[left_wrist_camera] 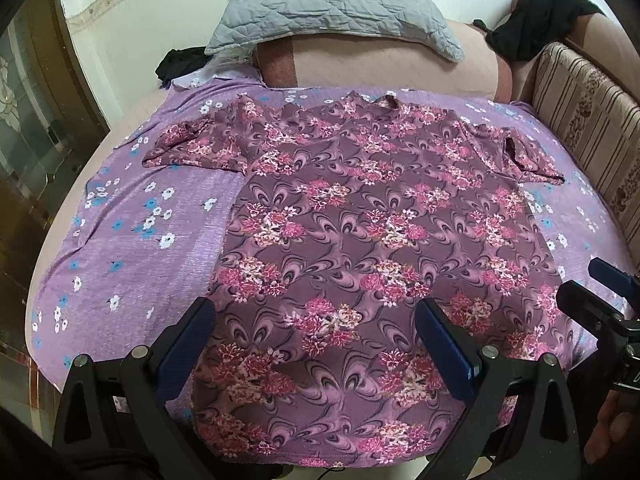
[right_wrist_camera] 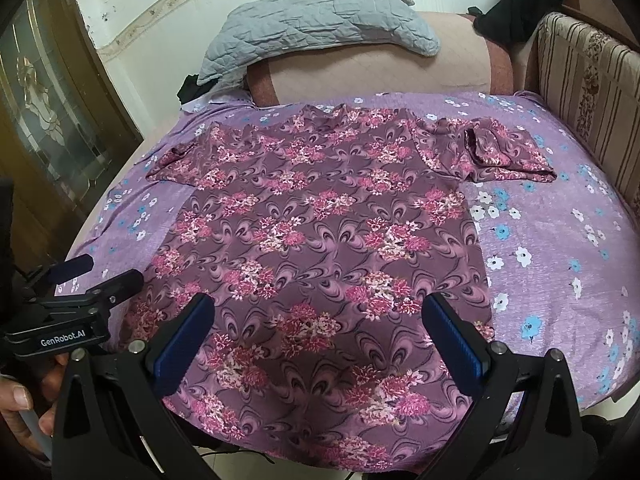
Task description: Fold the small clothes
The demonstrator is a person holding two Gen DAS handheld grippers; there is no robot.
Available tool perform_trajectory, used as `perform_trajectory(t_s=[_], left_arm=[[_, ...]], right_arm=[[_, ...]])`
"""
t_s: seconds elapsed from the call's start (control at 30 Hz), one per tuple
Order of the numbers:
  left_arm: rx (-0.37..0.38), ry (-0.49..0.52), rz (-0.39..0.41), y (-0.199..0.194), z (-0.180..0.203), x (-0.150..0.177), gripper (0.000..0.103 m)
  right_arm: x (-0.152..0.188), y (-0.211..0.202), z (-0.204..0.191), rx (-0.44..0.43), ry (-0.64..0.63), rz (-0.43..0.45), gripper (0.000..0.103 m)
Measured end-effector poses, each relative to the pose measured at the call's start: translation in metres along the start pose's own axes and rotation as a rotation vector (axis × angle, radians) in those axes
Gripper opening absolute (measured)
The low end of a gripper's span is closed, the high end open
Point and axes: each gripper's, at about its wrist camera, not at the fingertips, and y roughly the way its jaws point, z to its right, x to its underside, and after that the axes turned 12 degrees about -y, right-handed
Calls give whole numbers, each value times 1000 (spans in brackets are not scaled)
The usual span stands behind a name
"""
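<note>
**Left wrist and right wrist agree: shirt flat, no fold made yet**

Left wrist view shows the shirt (left_wrist_camera: 360,240) lying spread on the bed sheet (left_wrist_camera: 140,264), collar away from us at the far end, hem hanging just past the near edge. Its body is smooth and open. Both short sleeves stick out sideways and are a bit rumpled; the one on the right is partly turned so its opening shows. Nothing is doubled over, so I'd judge the folding has not started: sleeves and sides still need bringing in, then the length needs halving.

Over the hem, the left gripper (left_wrist_camera: 316,328) hovers with its jaws spread wide and nothing between them. The right gripper (right_wrist_camera: 320,324) hangs the same way, jaws apart and empty, above the lower half of the cloth. Each shows at the edge of the other's view, held by a hand (right_wrist_camera: 24,412). Whether the fingertips touch the fabric I cannot tell.

Further out, a grey quilted pillow (left_wrist_camera: 336,8) rests on the pink headboard (left_wrist_camera: 380,68). Dark clothes (left_wrist_camera: 540,16) lie on the far right corner, with another dark bundle by the pillow's left end. A striped sofa arm (left_wrist_camera: 592,128) stands to the right, and a wooden door with patterned glass to the left.
</note>
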Motion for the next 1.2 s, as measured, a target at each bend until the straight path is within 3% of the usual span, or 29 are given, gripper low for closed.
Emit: perform_trajectory(t_s=[0.73,1.0,1.2], left_arm=[[58,-25,-30,38,1,-36,100],[29,-19,3,52,4,-59,100],[32,-27,4,66,4,-77,100]], right_arm=[[-24,24,52,16,72,18,101],[-60,36,108,110,71,37,86],[-104,85,189,217,91,-13,63]])
